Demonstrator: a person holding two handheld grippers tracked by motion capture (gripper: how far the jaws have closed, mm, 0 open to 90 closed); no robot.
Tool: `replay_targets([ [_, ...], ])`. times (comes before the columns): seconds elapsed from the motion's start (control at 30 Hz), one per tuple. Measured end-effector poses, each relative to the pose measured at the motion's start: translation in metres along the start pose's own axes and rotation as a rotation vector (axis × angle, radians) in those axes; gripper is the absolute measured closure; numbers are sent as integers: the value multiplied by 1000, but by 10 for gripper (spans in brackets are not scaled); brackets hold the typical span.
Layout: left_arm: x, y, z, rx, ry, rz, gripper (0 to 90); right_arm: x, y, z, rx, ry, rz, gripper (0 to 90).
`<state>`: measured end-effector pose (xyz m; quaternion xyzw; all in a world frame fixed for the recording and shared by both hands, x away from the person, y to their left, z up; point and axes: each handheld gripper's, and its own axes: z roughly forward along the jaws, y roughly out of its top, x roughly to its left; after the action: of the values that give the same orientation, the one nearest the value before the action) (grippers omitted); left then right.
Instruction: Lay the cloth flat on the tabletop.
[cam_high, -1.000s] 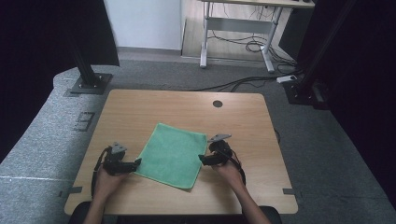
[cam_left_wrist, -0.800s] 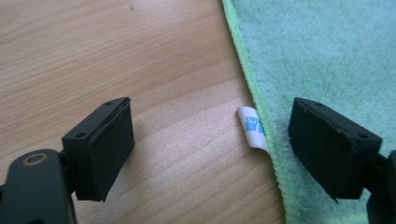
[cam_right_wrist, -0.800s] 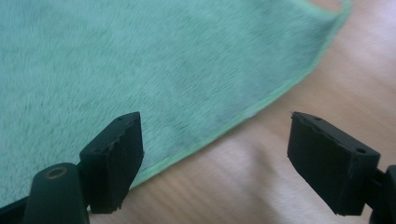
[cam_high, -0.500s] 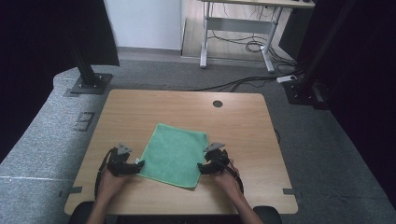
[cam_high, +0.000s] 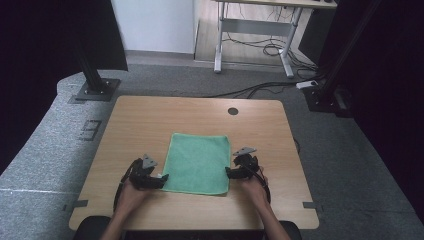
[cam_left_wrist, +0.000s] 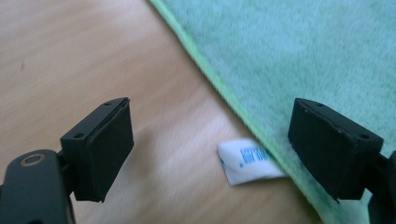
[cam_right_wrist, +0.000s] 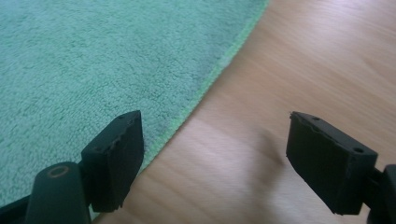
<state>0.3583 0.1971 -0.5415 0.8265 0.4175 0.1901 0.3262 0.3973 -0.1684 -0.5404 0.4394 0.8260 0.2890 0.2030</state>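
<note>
Flanking green cloth, left gripper, right gripper, jaws wide.

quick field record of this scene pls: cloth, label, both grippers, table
cloth: green towel, spread flat on the table
label: white tag sticking out from the towel's edge, between the left gripper's fingers
left gripper: open, at the towel's near left corner, holding nothing
right gripper: open, straddling the towel's right edge, holding nothing
table: light wood, with a round hole near the far edge
</note>
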Motion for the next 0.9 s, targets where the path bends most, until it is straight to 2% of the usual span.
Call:
replay_targets([
  [0.1,-1,8,12,1,1,2,143,-11,-1,0,-3,-21,16,195],
  [0.13,-2,12,20,1,-16,-15,143,-13,-2,0,-4,-23,23,196],
  [0.2,-3,14,21,-2,-13,-13,145,-16,-3,0,-7,-31,31,196],
  [0.27,-7,16,23,-6,-10,11,146,-21,-3,1,-12,-37,38,196],
  [0.37,-8,16,24,-3,-16,0,146,-29,-4,3,-24,-33,64,190],
  [0.63,-6,15,23,10,-26,-37,144,-28,-6,5,-57,-34,73,210],
  [0.9,-7,15,22,0,-17,-34,142,-30,-7,6,-61,-17,90,218],
])
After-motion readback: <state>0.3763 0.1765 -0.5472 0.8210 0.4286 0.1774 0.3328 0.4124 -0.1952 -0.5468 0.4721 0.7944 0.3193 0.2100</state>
